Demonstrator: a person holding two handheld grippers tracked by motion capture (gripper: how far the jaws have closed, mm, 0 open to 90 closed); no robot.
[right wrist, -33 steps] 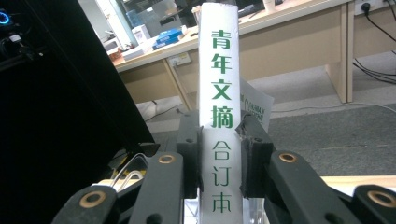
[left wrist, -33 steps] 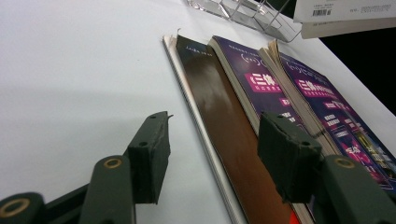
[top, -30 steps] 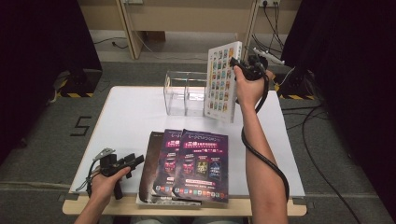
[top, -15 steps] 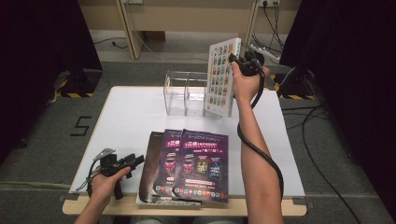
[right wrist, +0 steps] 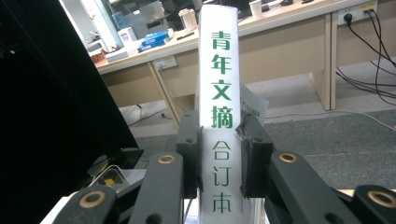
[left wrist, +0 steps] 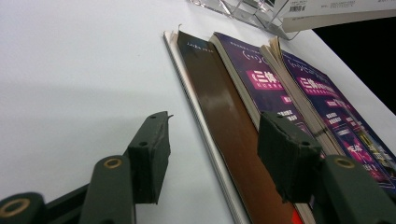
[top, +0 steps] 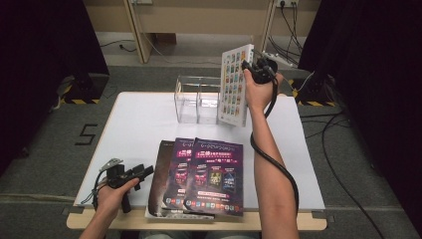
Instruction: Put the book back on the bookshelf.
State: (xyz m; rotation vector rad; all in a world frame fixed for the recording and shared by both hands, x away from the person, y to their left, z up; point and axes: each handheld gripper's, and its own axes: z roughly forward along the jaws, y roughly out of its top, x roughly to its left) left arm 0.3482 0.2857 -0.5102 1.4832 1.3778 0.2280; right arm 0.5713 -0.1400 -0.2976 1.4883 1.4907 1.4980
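White table (top: 144, 124), tongs (right wrist: 218, 158) gripping book (right wrist: 219, 93), spine 青年文摘合订本

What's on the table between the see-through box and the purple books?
Nothing: in the high view, only bare white table separates the clear box from the purple books.

Book (top: 235, 84) upright just right of clear rack (top: 196, 99), far table (top: 139, 124) side; magazines (top: 201, 177) overlapped at near edge
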